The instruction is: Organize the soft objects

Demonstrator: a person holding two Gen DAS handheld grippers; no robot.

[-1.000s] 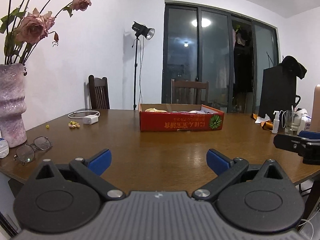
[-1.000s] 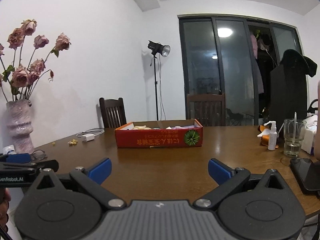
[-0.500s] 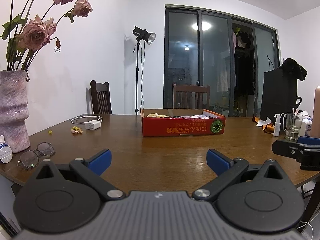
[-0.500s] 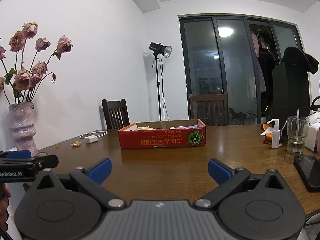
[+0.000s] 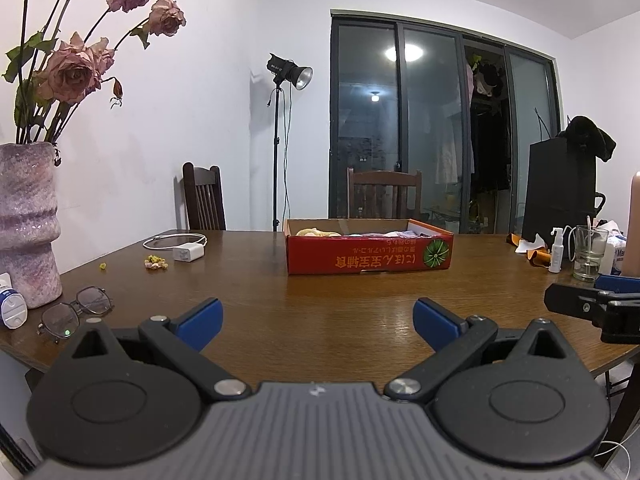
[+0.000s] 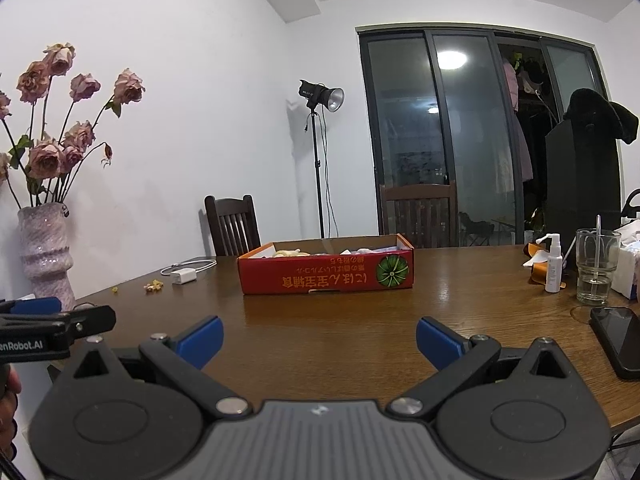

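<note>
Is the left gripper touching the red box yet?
Apart. The left wrist view shows the left gripper open, with a wide stretch of bare table between its blue fingertips and the red box.

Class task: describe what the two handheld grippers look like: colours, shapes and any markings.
The left gripper and the right gripper look alike: ribbed grey body, black linkage arms with silver pivot pins, round black discs, blue finger pads. The left one's side carries partly cut-off white lettering ending "enRobot.AI".

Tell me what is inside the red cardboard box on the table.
Over the near wall of the red box, a pale yellow soft item shows at the left and whitish-lilac fabric toward the right. Everything lower down, including the box floor, is hidden by that wall.
</note>
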